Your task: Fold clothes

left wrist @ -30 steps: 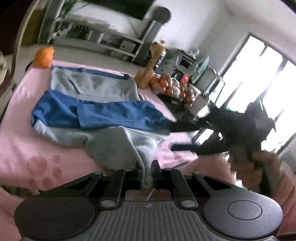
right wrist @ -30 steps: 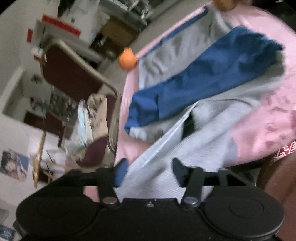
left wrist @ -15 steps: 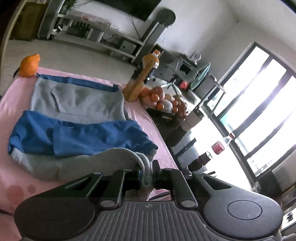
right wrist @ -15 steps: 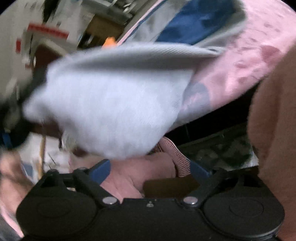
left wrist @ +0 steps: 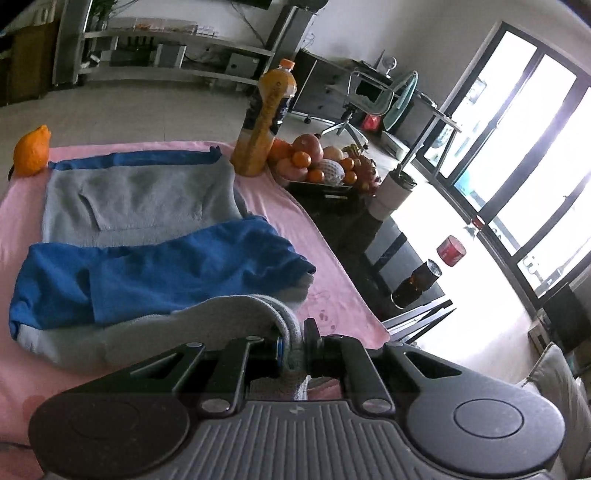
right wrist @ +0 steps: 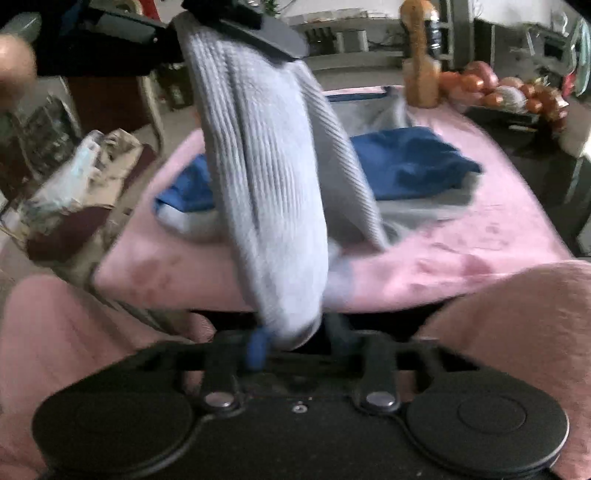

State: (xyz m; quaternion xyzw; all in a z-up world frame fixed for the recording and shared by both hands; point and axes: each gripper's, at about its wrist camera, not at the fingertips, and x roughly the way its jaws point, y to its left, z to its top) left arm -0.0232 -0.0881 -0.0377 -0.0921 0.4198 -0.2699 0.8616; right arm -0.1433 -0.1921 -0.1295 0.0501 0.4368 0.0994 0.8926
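A grey sweatshirt (left wrist: 140,195) with blue sleeves (left wrist: 166,269) folded across it lies on a pink cloth (left wrist: 332,273). My left gripper (left wrist: 293,343) is shut on the garment's grey ribbed edge (left wrist: 258,306), lifted off the near side. In the right wrist view that ribbed edge (right wrist: 269,177) hangs as a taut strip from the left gripper (right wrist: 229,22) at the top. It runs down to my right gripper (right wrist: 295,336), whose jaws are closing, with the strip's lower end pinched between them.
An orange juice bottle (left wrist: 267,118), a tray of fruit (left wrist: 325,166) and a lone orange (left wrist: 32,151) stand at the cloth's far edge. A cup (left wrist: 391,192), a dark jar (left wrist: 415,284) and a red can (left wrist: 450,251) are to the right. A cluttered chair (right wrist: 74,177) stands left.
The left gripper has risen with the grey edge. The right gripper let go of the fabric, opened wide, swung round and closed on the strip's lower end.
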